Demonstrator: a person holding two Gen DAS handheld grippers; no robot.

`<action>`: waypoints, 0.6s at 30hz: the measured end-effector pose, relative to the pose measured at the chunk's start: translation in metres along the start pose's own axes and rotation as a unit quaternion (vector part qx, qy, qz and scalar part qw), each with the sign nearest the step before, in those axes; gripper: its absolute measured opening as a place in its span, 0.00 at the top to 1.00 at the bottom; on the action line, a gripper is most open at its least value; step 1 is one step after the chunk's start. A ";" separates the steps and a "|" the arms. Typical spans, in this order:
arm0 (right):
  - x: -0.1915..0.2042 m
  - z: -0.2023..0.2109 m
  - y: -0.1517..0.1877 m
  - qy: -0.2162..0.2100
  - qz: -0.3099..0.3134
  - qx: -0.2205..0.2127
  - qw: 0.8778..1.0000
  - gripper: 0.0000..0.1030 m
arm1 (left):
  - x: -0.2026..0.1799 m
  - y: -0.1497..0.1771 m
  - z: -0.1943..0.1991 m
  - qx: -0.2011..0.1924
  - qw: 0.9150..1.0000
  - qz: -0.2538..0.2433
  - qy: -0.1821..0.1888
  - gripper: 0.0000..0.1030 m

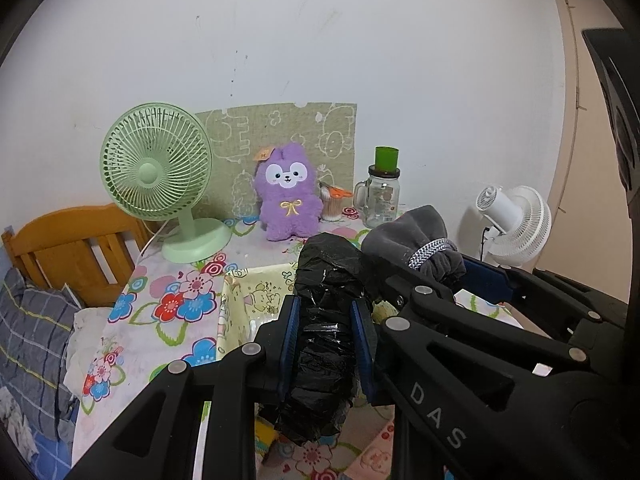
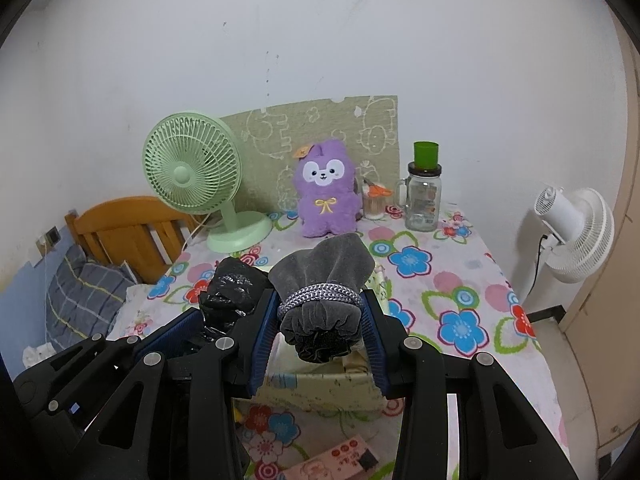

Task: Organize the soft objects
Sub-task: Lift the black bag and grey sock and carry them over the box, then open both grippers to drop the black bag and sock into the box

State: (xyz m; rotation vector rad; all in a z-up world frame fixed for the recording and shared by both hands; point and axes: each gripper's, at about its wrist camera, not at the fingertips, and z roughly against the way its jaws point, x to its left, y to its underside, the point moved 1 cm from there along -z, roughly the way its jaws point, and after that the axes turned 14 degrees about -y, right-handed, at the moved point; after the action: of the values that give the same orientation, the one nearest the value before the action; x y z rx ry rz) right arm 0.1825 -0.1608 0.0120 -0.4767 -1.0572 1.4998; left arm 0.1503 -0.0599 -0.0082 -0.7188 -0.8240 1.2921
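My left gripper (image 1: 326, 344) is shut on a black plastic bag bundle (image 1: 326, 312) and holds it above a yellow cartoon-print box (image 1: 256, 292). My right gripper (image 2: 320, 320) is shut on a grey velvet drawstring pouch (image 2: 324, 276) with a grey-white cord, above the same box (image 2: 320, 388). The two grippers are side by side; the pouch (image 1: 412, 236) and the black bundle (image 2: 234, 292) each show in the other view. A purple plush toy (image 1: 289, 196) stands upright at the back of the table (image 2: 326, 190).
A green desk fan (image 1: 160, 176) stands back left, a glass mug jar with a green cup (image 1: 384, 192) back right. A white standing fan (image 2: 576, 232) is right of the floral-cloth table (image 2: 460, 280). A wooden bed headboard (image 1: 68, 248) and pillow lie left.
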 end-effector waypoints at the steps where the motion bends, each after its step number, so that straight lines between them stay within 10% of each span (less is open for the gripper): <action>1: -0.001 -0.003 -0.001 0.000 0.000 0.001 1.000 0.57 | 0.000 -0.001 -0.003 0.001 1.000 0.000 0.000 0.75; 18: -0.023 -0.052 -0.010 -0.021 -0.007 0.020 1.000 0.57 | 0.001 -0.009 -0.071 0.051 0.999 0.012 0.010 0.70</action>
State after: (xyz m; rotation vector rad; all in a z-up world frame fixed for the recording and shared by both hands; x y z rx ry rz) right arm 0.2342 -0.1657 -0.0125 -0.4098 -1.0584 1.5212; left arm 0.2151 -0.0608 -0.0381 -0.6612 -0.7307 1.3367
